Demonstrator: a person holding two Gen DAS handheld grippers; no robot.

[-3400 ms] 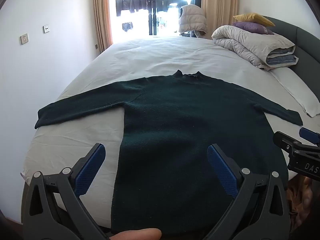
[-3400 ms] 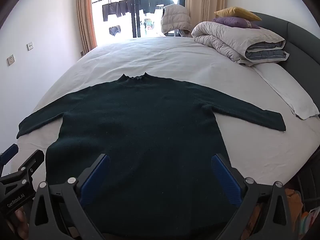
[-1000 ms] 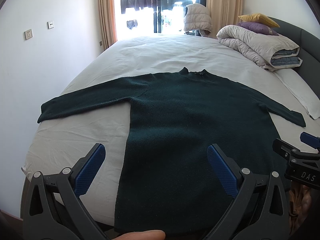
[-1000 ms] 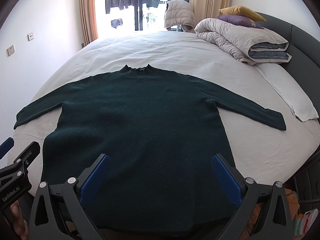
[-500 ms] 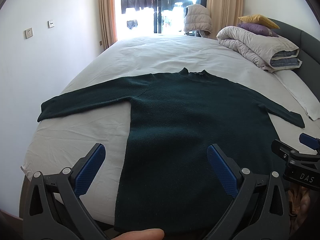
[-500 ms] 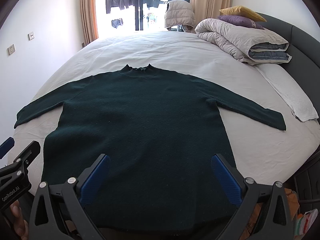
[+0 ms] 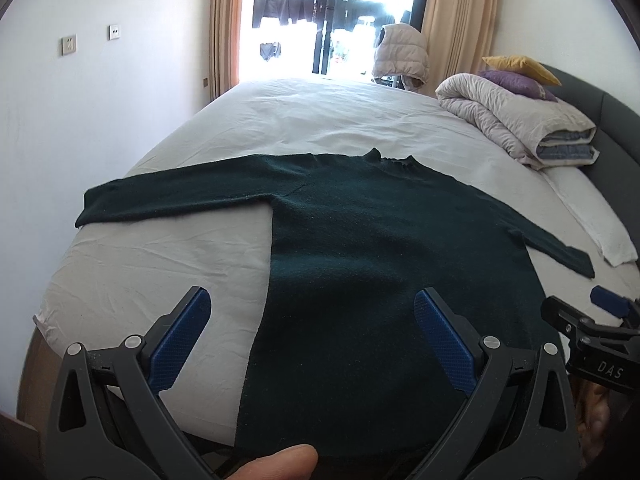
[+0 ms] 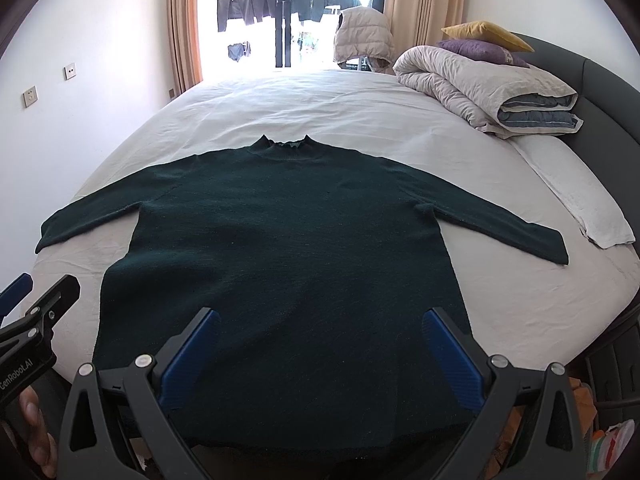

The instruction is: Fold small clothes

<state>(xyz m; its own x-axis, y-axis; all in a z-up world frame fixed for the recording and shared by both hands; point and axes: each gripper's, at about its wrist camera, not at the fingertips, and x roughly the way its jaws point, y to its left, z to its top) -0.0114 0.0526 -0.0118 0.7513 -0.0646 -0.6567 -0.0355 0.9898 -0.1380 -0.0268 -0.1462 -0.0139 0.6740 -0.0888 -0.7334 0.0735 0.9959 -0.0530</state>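
While nothing is gripped yet, the scene reads as follows.

Sweater: a dark green knit sweater (image 8: 296,264) lies flat and face-up on the white bed sheet (image 8: 320,104), near the foot edge of the bed, with its hem at the near edge.
Pointing: collar (image 8: 286,143) toward the far side and the window, hem toward the near side.
Long axis: with both sleeves spread, the longest line runs left to right, from the left sleeve (image 7: 176,196) to the right sleeve (image 8: 504,220); the body itself runs near to far.
Handling: likely soft, limp and fairly light, with a fuzzy surface that should not slip; it will sag and drape wherever it is not held, and a thick knit may bunch at a fold.
Where to hold: judging from the layout, a sleeve cuff or a shoulder seam suits a first fold inward; hem corners suit a later fold toward the collar.
Left gripper (image 7: 312,336): jaws spread wide, holding nothing, hovering over the near left hem.
Right gripper (image 8: 320,356): jaws also spread wide and empty, hovering over the near middle of the hem.
Far right: a rolled duvet (image 8: 480,80) and pillows, well apart from the sweater.
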